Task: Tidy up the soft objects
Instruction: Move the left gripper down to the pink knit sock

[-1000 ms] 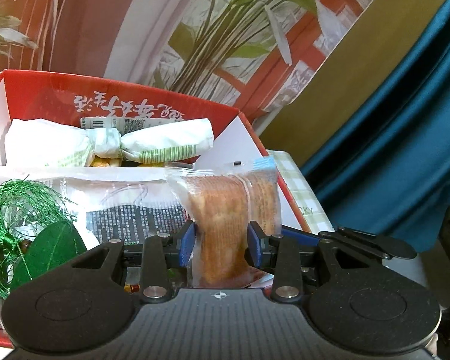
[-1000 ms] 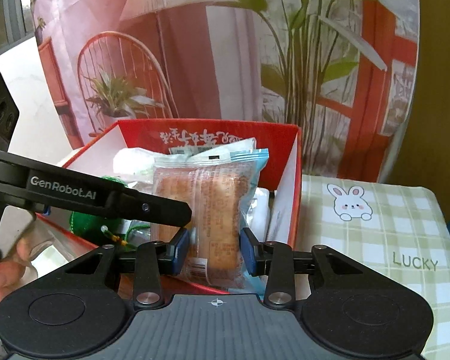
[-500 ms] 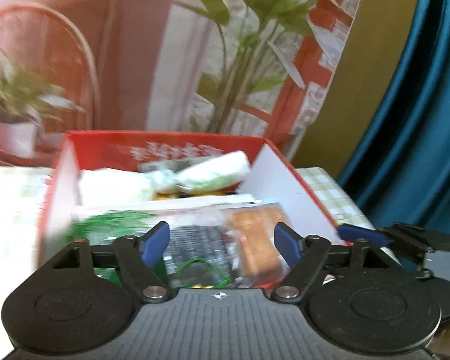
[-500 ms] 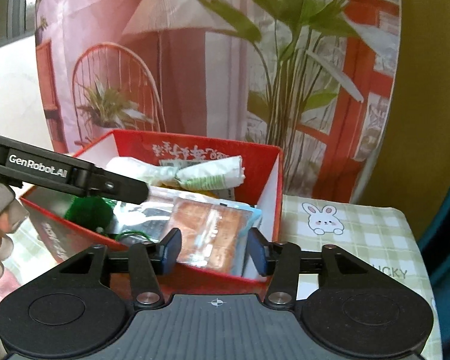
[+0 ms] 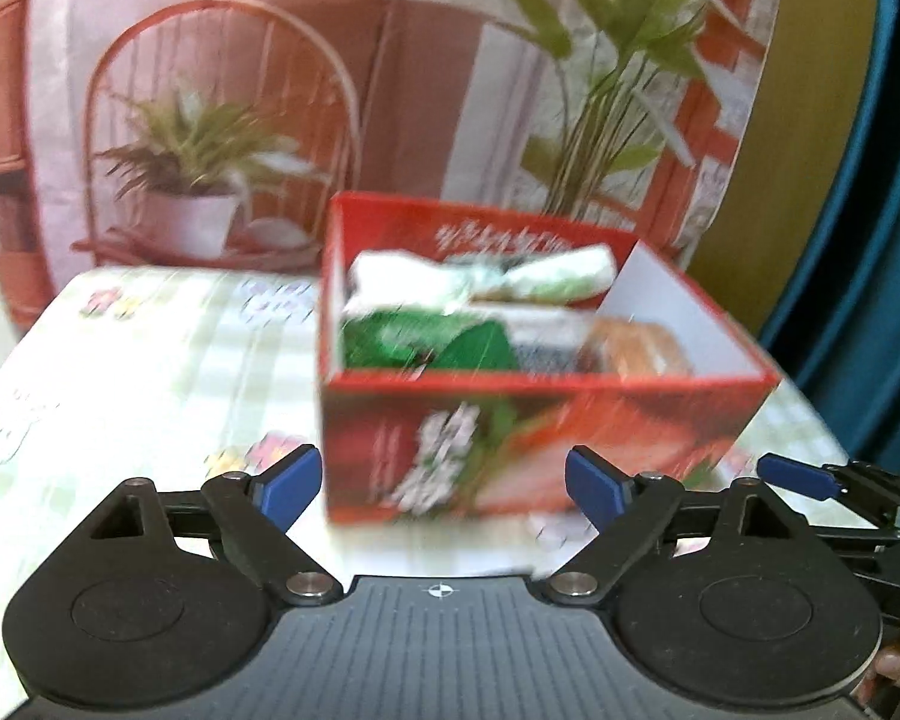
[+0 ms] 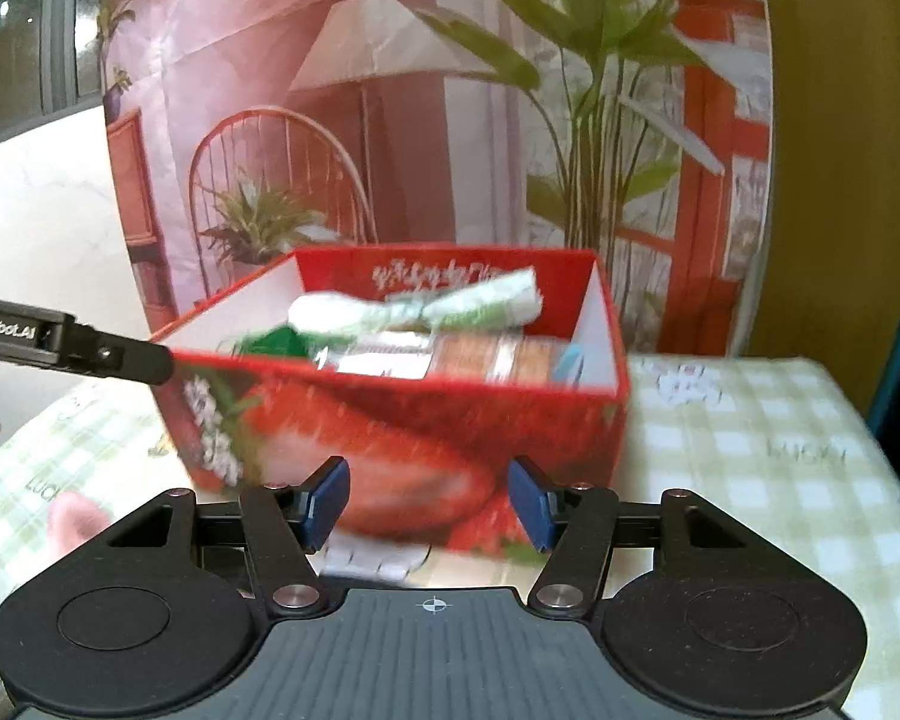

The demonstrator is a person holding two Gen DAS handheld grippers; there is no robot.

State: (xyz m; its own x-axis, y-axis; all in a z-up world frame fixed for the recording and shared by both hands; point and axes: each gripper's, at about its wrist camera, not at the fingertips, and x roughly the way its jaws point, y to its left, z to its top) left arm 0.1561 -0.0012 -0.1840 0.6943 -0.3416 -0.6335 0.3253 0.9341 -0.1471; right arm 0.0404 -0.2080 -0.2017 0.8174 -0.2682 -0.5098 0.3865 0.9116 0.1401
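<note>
Red box [image 5: 540,420] sits ahead of both grippers — left gripper [image 5: 444,483] and right gripper [image 6: 429,501] tilted down, jaws opening, empty.

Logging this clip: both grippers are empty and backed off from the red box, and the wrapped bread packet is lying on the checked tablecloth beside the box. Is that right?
Not quite. The bread packet lies inside the red box, at its right end, as the right wrist view shows; the left wrist view agrees. The rest holds: the left gripper and right gripper are empty, their fingers opening.
</note>
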